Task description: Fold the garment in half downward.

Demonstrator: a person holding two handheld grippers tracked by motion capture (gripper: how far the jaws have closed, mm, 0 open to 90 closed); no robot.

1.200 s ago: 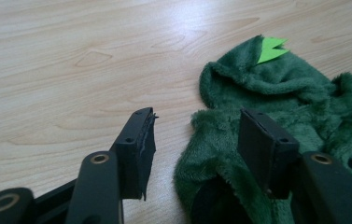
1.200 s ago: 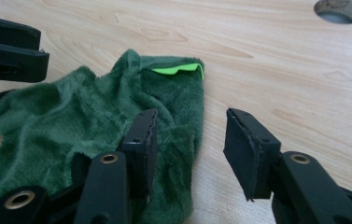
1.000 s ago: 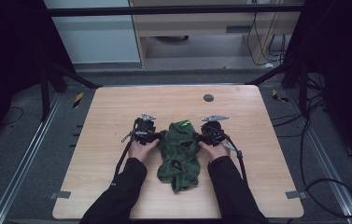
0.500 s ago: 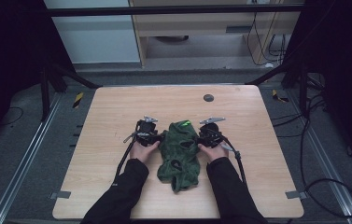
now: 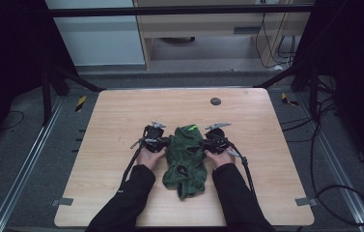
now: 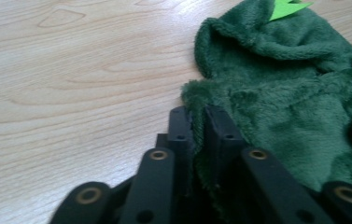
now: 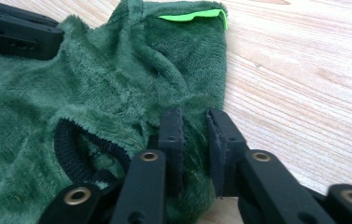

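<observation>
A: Grasp step. Left tongs [image 6: 193, 122] clenched on left edge of green fleece garment [image 5: 186, 157], jaws just been closing, pile squeezed between them. Right tongs [image 7: 193, 123] same on right edge, also just closing, fleece pinched.

B: Garment location?

A: Crumpled near centre of counter [image 5: 121, 111], slightly toward 6 o'clock, between both hands. Bright green tag [image 5: 190, 128] at its 12 o'clock end.

B: Next move?

A: Probably lifting or pulling edges apart toward 9 and 3 to spread flat; needs firm, even pinch so fleece doesn't slip.

B: Surface, room?

A: Light wood grain, small dark disc [image 5: 215, 101] toward 12. Dim room, grey floor, cables [image 5: 324, 145] at 3 o'clock, cabinet [image 5: 208, 29] beyond.
</observation>
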